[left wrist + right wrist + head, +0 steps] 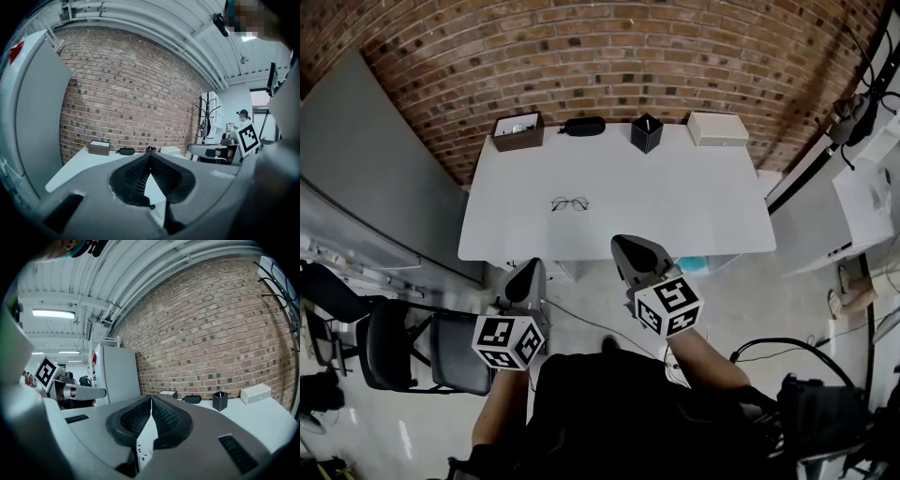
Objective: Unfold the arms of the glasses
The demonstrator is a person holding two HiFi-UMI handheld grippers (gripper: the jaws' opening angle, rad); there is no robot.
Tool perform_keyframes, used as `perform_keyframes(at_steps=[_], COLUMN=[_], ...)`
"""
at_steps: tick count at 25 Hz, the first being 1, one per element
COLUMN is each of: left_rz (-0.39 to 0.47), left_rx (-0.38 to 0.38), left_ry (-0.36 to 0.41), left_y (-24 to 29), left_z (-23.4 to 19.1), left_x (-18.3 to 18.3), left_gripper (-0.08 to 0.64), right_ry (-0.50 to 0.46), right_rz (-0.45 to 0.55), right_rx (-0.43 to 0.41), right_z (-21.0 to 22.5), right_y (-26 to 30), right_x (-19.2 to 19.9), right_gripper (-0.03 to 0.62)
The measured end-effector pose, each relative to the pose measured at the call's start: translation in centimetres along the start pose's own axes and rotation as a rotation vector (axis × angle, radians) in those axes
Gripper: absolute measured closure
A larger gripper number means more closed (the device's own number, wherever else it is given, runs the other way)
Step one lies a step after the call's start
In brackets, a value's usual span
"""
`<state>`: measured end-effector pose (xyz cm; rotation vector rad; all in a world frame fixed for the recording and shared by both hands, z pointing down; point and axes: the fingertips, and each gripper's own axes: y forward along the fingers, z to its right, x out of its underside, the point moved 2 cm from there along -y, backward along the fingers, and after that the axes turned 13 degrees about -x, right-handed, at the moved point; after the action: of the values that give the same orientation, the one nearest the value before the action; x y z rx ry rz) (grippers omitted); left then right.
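In your head view the glasses (570, 203) lie on the white table (694, 197), well ahead of your left gripper (528, 272) and right gripper (626, 248), both short of its near edge. Your left gripper view shows jaws pressed together, empty; your right gripper view likewise.

One white table (694, 187); one pair of glasses (570, 203); one brown box (518, 132); one black case (583, 126); one black square pot (646, 133); one white box (718, 128); two grippers, namely left gripper (528, 268) and right gripper (622, 243).

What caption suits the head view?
Left gripper and right gripper, both shut, short of a white table bearing glasses.
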<state>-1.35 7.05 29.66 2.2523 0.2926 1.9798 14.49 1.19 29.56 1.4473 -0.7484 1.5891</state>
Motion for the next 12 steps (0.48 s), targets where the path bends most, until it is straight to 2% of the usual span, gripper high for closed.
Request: perform_keyframes(at_steps=[12], left_rz=[-0.035], left_rx=[0.026], left_ry=[-0.007], left_y=[5.0], left_z=[-2.1], left_x=[1.1], left_gripper=[0.554], right_ry=[0.003], right_rz=[-0.043], right_rx=[0.026], right_z=[3.4], right_y=[3.5], right_x=[1.1], right_gripper=[0.581])
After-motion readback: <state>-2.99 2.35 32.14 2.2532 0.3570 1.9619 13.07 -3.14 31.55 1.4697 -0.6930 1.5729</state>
